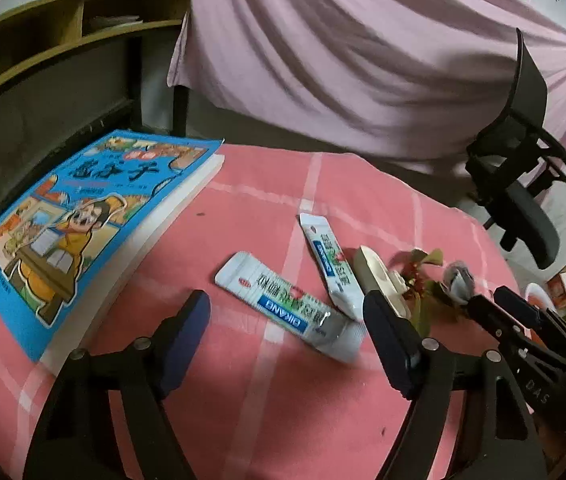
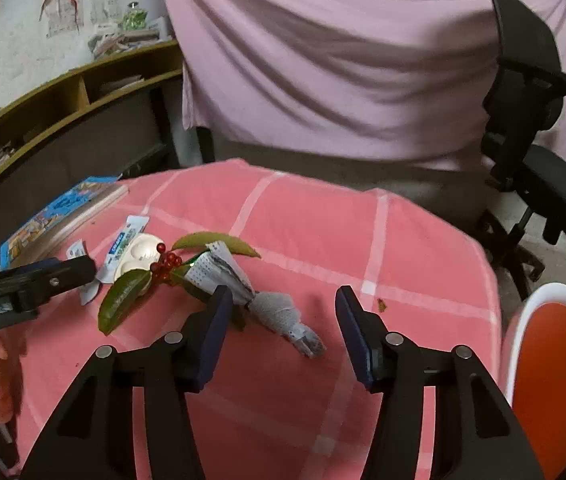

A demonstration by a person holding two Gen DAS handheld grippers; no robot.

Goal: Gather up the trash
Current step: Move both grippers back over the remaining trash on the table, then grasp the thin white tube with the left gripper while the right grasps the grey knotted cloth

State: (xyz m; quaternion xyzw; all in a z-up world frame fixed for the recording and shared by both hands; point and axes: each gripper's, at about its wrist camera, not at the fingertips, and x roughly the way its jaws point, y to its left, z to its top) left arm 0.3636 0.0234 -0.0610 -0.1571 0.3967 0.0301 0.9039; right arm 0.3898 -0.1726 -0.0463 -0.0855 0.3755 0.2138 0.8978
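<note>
— So, from the left wrist, what step is this?

— An approach, I'd judge; nothing is picked up yet. The left hand-held gripper [image 1: 287,332] hangs over the pink checked tabletop [image 1: 243,420] with its fingers spread wide and nothing between them. The white foil sachet with a blue band [image 1: 289,306] lies partly between the fingertips, and a second white sachet [image 1: 333,266] lies just beyond, its near end touching the first. The next move looks like a drop and a squeeze on the near sachet, low enough to catch something so flat.

— Anything that isn't trash?

— The blue picture book [image 1: 83,236] on the left edge, well apart from the sachets.

— And the right wrist?

— The right hand-held gripper [image 2: 283,324] is also spread and empty, poised over a grey-and-white twisted paper wrapper [image 2: 271,306] that lies just beside its left finger. Touching the wrapper are a green leafy sprig with red berries [image 2: 155,272] and, behind it, a cream round plastic piece [image 2: 139,260].

— What does this view add?

— A white bin with an orange liner [image 2: 555,360] at the tabletop's right edge, probably where the trash goes; the left view catches only a sliver of it. It also shows the black office chair [image 2: 543,160] more fully.
</note>
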